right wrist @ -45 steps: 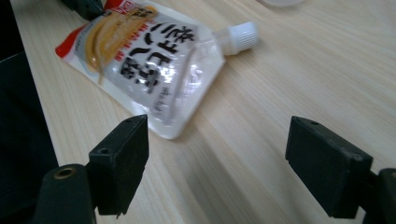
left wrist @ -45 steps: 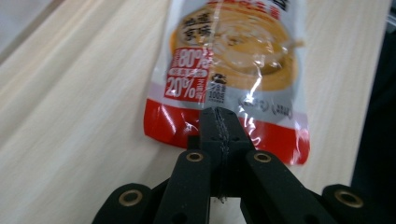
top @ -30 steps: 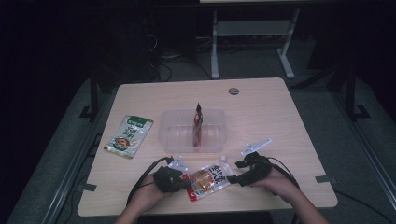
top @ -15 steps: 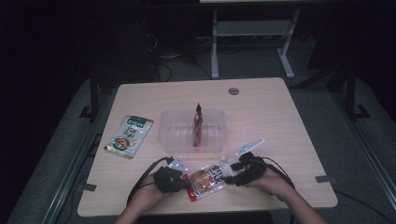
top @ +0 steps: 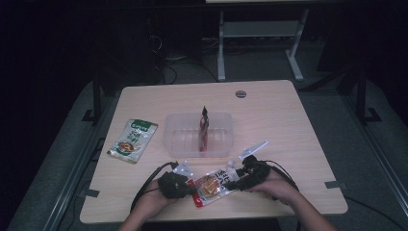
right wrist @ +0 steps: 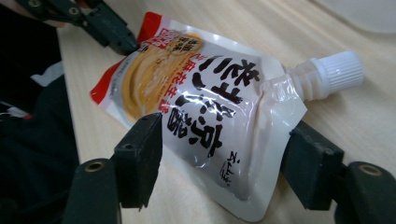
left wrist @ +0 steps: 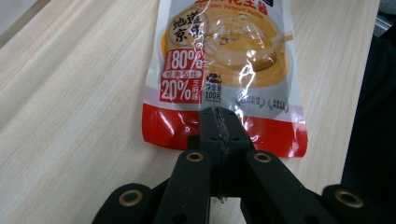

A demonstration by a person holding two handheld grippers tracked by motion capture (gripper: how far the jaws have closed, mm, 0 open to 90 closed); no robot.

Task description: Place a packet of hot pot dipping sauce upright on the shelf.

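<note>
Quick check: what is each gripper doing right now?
Left gripper: shut on the spouted sauce pouch, pinching its red bottom edge.
Right gripper: open, jaws just been closing, either side of the pouch's top end, not yet pressing.

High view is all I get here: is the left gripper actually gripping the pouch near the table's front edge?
Observer: Yes. In the left gripper view the left gripper is shut on the red bottom seam of the pouch.
Operator: And the right gripper?
Observer: The right gripper has just been closing its jaws. They straddle the pouch's spout end, but the pads aren't visibly squeezing it.
Operator: Is the cap on?
Observer: Yes, a white screw cap sits on the spout.
</note>
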